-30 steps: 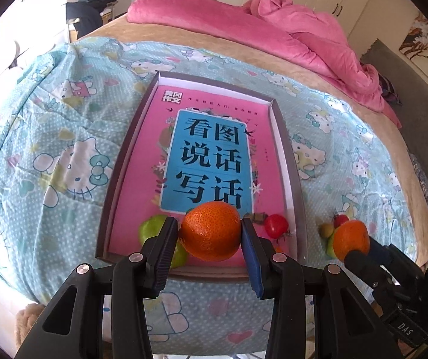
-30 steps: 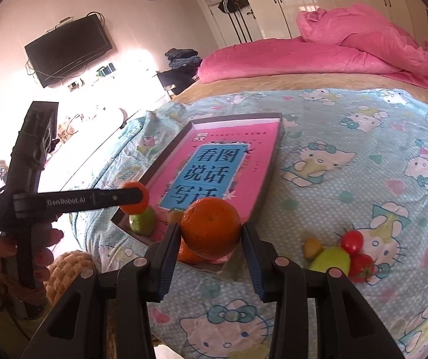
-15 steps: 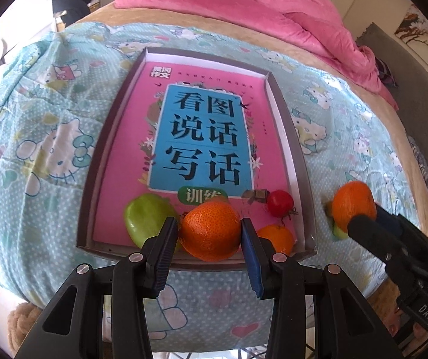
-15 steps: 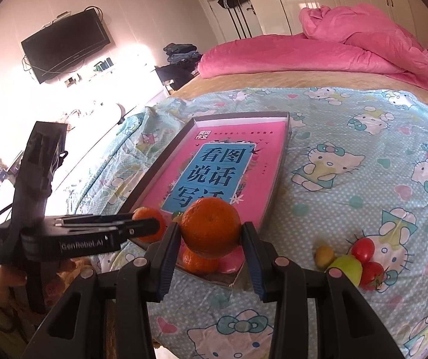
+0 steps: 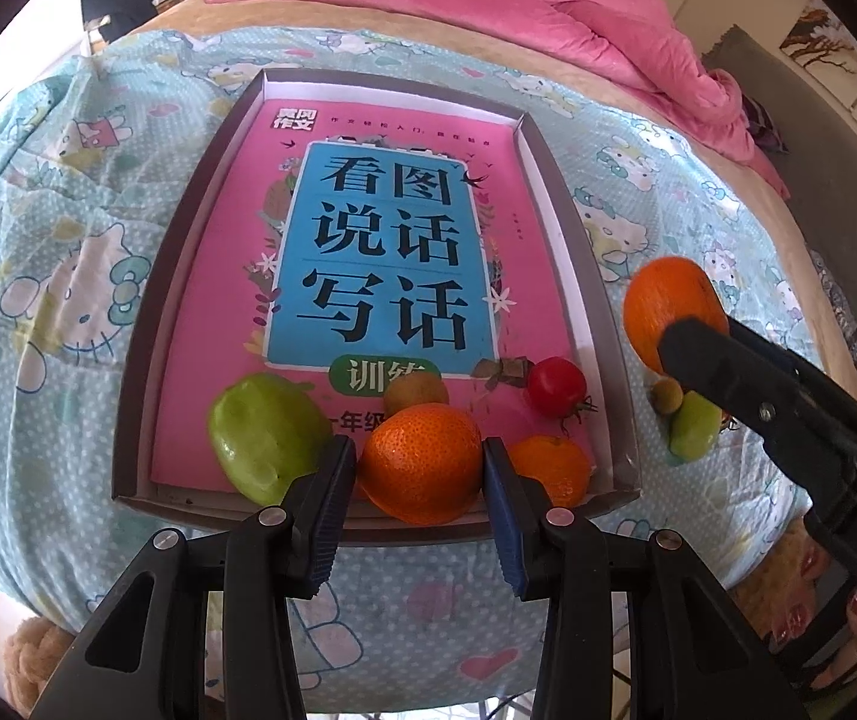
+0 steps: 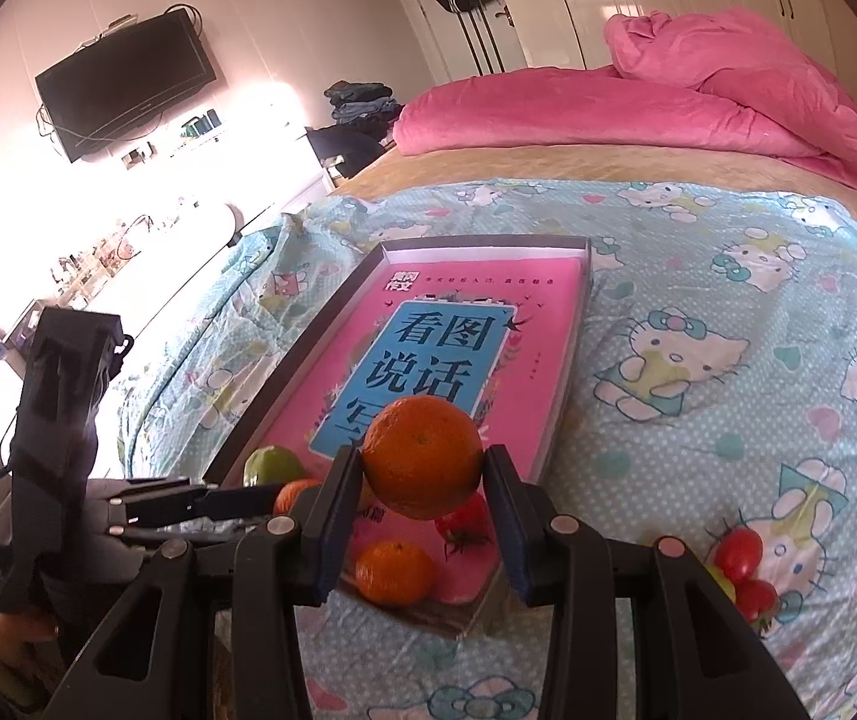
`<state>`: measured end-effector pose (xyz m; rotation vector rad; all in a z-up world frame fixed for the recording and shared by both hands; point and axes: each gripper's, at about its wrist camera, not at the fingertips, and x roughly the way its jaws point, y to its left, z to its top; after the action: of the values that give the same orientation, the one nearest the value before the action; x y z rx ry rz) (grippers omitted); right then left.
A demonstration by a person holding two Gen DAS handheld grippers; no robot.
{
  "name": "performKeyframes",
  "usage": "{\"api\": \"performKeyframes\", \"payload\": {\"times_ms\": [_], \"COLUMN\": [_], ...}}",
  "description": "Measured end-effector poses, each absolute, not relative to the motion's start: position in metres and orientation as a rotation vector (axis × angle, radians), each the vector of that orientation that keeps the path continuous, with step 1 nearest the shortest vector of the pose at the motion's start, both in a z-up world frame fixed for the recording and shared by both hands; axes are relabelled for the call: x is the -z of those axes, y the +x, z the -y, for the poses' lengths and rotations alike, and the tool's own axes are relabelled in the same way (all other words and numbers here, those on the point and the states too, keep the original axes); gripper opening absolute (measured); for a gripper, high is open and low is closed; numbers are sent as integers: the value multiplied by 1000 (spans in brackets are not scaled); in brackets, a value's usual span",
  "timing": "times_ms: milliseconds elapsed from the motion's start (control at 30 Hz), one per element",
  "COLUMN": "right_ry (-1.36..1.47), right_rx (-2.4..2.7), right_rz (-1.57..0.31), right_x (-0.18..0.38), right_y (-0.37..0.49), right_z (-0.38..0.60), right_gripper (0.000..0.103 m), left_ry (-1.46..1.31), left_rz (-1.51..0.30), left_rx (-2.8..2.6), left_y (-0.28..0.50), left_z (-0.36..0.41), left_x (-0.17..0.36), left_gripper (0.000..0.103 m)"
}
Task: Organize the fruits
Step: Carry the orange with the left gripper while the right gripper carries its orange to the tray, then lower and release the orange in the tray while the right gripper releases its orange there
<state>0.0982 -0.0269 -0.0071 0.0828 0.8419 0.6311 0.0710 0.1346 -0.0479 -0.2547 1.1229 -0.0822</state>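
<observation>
A shallow grey tray (image 5: 152, 324) with a pink book inside lies on the bed. My left gripper (image 5: 420, 471) is shut on an orange (image 5: 419, 462) just over the tray's near edge. In the tray lie a green fruit (image 5: 263, 435), a small brown fruit (image 5: 413, 390), a red tomato (image 5: 555, 385) and a small orange (image 5: 551, 468). My right gripper (image 6: 422, 468) is shut on a second orange (image 6: 421, 456), held above the tray's near right corner; it also shows in the left wrist view (image 5: 665, 300). Loose tomatoes (image 6: 740, 552) lie on the sheet to the right.
A small yellow fruit (image 5: 667, 394) and a green fruit (image 5: 692, 432) lie on the Hello Kitty sheet (image 5: 56, 276) right of the tray. A pink duvet (image 6: 668, 108) is piled at the far end. A TV (image 6: 122, 84) hangs on the left wall.
My left gripper has come forward and down over the tray's near edge with its orange. My right gripper has moved left and up toward the tray with its orange.
</observation>
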Motion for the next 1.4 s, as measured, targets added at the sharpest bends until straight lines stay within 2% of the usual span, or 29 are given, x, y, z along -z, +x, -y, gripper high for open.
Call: {"api": "performKeyframes", "payload": {"times_ms": [1400], "right_ry": [-24], "right_rx": [-673], "right_rz": [-1011], "right_x": [53], "right_y": [129], "right_z": [-25], "right_gripper": [42], "left_ry": [-246], "left_rz": [-1153], "left_rx": [136], "left_y": [75], "left_z": [-132], "left_x": [60], "left_gripper": [44]}}
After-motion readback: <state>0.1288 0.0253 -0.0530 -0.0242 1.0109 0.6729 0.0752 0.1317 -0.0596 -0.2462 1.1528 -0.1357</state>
